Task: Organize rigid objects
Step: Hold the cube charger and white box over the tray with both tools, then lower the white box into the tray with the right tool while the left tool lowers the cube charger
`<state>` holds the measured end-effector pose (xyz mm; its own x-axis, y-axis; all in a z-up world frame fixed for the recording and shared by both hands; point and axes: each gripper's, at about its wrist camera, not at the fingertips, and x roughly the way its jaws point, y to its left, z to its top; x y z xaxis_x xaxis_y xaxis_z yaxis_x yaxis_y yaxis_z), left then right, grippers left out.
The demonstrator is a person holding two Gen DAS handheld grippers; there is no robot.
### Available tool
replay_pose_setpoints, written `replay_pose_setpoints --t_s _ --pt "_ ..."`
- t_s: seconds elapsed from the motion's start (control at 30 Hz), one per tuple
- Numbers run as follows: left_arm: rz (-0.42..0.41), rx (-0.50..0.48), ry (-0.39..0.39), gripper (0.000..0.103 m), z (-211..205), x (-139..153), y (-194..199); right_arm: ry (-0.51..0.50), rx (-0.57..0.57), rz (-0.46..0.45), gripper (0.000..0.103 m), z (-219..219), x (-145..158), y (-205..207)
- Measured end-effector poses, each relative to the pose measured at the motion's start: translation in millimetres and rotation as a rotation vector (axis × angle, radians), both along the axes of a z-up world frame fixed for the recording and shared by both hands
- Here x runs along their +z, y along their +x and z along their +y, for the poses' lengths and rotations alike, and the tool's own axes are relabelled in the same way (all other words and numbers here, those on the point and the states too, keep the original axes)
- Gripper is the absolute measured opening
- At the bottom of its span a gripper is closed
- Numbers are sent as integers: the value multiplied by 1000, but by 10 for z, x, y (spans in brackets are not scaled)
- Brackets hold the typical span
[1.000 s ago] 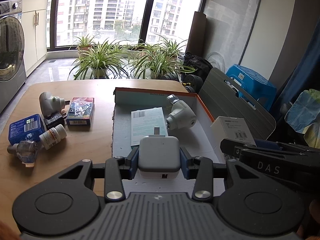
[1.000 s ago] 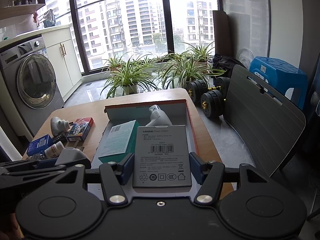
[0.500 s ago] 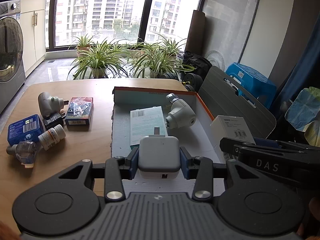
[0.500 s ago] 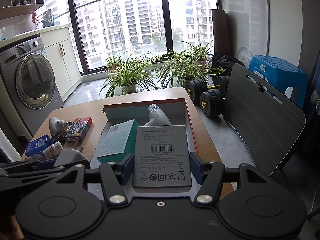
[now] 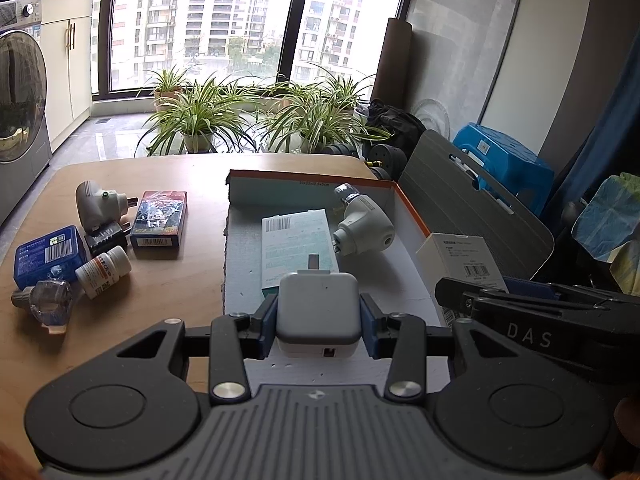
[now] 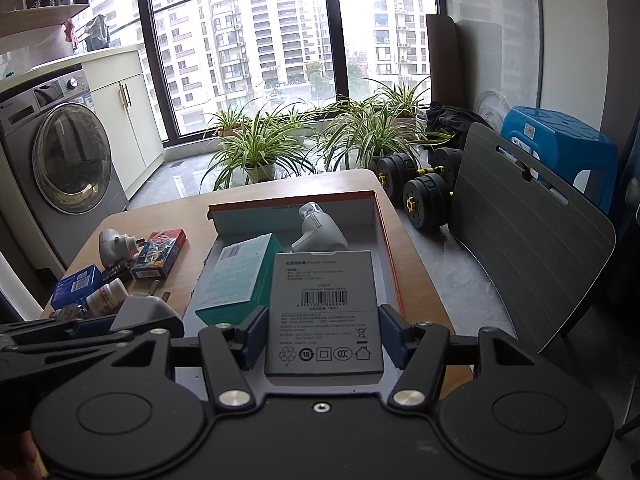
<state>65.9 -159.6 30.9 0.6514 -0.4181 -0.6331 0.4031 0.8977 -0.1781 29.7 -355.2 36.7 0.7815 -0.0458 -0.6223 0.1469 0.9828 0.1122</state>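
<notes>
Your left gripper [image 5: 319, 320] is clamped on a white charger [image 5: 318, 312], its blue pads pressed to both sides, held above the near end of the open cardboard box [image 5: 408, 206]. Your right gripper [image 6: 322, 336] is clamped the same way on a grey power adapter box [image 6: 324, 312], label up, also above the near end of the cardboard box and toward its orange right wall.

Each gripper's body cuts off the near edge of the cardboard box, so you cannot see what lies directly under the held items. The charger's prong side faces away, with only a small tab showing.

Inside the cardboard box lie a teal carton [image 5: 298, 248] along the left and a white plug adapter [image 5: 362, 224] toward the far right corner. Left of the cardboard box, on the wooden table [image 5: 188, 264], sit a white travel plug [image 5: 94, 204], a red card pack [image 5: 160, 220], a black plug [image 5: 106, 236], a blue box [image 5: 50, 254], a pill bottle [image 5: 103, 272] and a clear bottle [image 5: 48, 300], all close together. Right of the cardboard box stands a grey chair [image 6: 528, 240], with dumbbells [image 6: 420, 184] and potted plants [image 6: 260, 148] beyond.
</notes>
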Motion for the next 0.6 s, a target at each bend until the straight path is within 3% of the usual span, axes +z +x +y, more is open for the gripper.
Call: replay_pose_setpoints --t_s 0.6 --pt "22 -4 10 42 -9 -78 58 9 -4 17 72 10 -93 35"
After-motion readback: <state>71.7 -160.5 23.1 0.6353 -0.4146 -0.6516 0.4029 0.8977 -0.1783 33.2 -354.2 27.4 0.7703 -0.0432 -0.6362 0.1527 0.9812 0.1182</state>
